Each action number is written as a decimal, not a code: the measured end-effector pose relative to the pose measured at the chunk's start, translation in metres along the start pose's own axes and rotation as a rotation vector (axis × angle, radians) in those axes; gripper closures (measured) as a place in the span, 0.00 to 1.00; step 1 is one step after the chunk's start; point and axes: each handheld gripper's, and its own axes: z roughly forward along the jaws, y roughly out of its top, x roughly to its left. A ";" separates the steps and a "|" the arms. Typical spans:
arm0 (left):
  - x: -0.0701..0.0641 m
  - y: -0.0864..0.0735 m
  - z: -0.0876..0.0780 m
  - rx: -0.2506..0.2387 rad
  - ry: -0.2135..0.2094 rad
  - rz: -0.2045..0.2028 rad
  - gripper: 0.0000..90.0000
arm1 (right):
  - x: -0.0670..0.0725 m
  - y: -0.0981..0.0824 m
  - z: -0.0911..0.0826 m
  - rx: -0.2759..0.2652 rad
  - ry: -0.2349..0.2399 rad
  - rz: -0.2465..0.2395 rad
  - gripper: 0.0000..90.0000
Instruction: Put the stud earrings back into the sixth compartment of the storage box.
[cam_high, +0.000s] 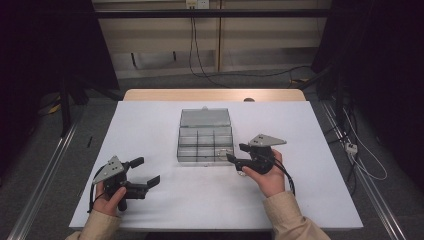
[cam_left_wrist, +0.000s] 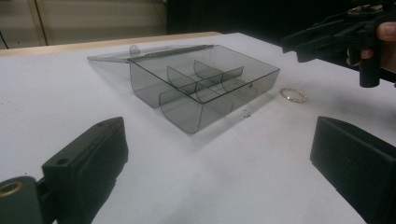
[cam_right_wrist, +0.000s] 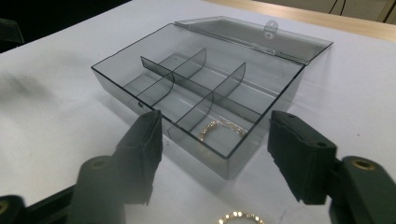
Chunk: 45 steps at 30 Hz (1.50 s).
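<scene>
A smoky clear plastic box (cam_high: 205, 142) with several compartments stands at mid-table, its lid (cam_high: 205, 117) folded open behind it. In the right gripper view a beaded gold ring (cam_right_wrist: 222, 128) lies in the box's (cam_right_wrist: 196, 88) nearest compartment. A second gold ring (cam_right_wrist: 240, 217) lies on the table just outside the box, also seen in the left gripper view (cam_left_wrist: 293, 95). My right gripper (cam_high: 237, 152) hovers at the box's front right corner, open, nothing pressed between its pads (cam_right_wrist: 144, 149). My left gripper (cam_high: 146, 171) rests at the front left, open and empty, pointing toward the box (cam_left_wrist: 201, 88).
The white tabletop (cam_high: 150, 125) lies on a wooden table (cam_high: 215, 94). Cables (cam_high: 365, 165) trail over the grey floor at the right and behind. Metal rails (cam_high: 45, 175) run along both sides of the table.
</scene>
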 end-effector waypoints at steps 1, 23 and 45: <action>0.001 0.000 0.000 0.003 0.000 0.007 0.04 | 0.000 -0.002 -0.002 0.001 0.005 0.000 0.40; -0.001 0.000 0.001 0.005 -0.005 0.001 0.04 | 0.000 -0.027 -0.013 0.050 0.022 -0.004 0.18; -0.002 -0.001 0.004 0.020 -0.018 0.014 0.05 | -0.005 -0.037 -0.014 0.119 0.037 -0.052 0.72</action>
